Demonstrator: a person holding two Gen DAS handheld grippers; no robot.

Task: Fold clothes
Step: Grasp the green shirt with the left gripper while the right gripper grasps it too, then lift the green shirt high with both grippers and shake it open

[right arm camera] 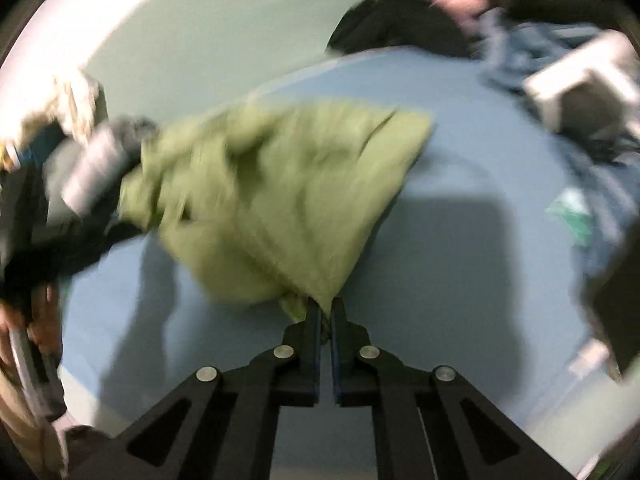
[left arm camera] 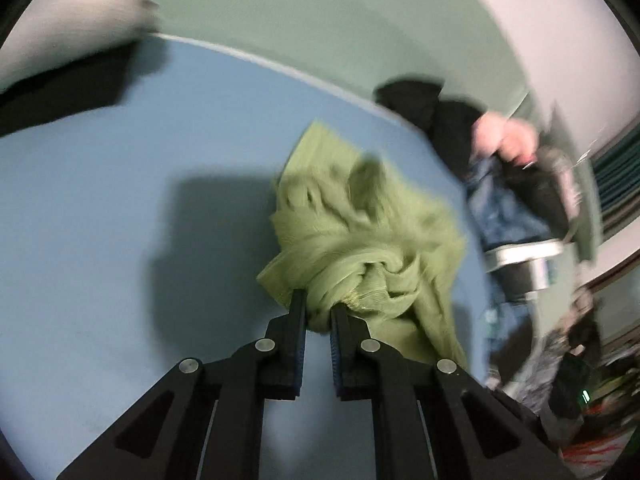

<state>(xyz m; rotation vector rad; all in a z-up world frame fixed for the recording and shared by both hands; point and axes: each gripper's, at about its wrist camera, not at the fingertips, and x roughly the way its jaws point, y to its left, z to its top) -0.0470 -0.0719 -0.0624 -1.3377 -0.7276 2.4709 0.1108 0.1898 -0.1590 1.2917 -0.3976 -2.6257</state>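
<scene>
Left wrist: left gripper (left arm camera: 318, 304) clamping bunched green garment (left arm camera: 360, 232), spreading ahead, rightward. Right wrist: right gripper (right arm camera: 326, 308) pinching its corner, cloth fanning ahead-left.

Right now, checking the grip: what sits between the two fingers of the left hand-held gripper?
A bunched fold of the green cloth, pinched by the left hand-held gripper, in the left wrist view.

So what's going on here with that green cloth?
A person is folding clothes with a handheld gripper in each hand. The left gripper and the right gripper are each shut on part of the same crumpled green garment, held over a blue table. It is not yet folded.
</scene>
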